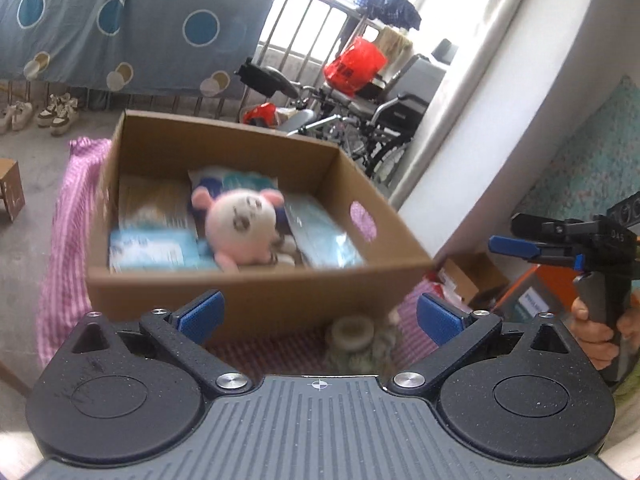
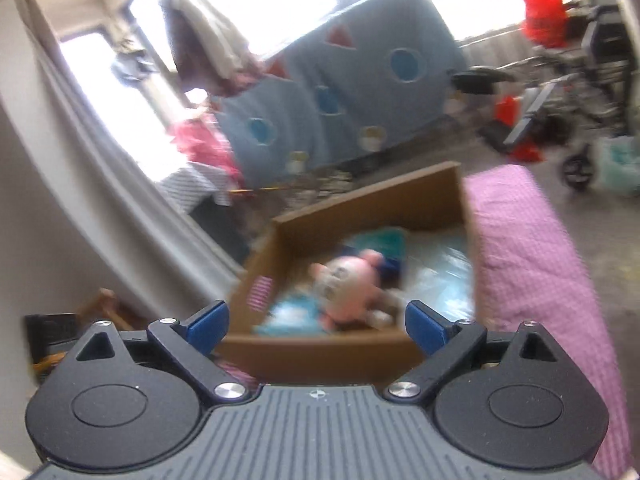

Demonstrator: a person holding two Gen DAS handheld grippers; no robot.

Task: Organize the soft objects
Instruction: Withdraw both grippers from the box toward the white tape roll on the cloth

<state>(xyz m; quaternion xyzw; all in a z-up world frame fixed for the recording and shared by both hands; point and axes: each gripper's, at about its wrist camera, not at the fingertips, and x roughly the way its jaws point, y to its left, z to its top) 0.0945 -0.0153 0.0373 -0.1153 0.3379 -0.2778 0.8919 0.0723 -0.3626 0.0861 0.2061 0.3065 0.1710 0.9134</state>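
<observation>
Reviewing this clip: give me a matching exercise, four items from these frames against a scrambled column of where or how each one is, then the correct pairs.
Items:
1. pink plush toy
2. cardboard box
3. pale plush item
4. left gripper

Places or states:
A. on the checked pink cloth
B. open, holding nothing
C. inside the box, on plastic packets
D. outside the box, by its near wall

Pairs: 1-C, 2-A, 3-D, 4-B

My left gripper [image 1: 320, 318] points forward and downward, jaws spread wide, nothing between the blue pads. My right gripper [image 2: 317, 326] likewise, jaws wide and empty. My right hand [image 1: 600, 334] grips its handle, fingers wrapped around
</observation>
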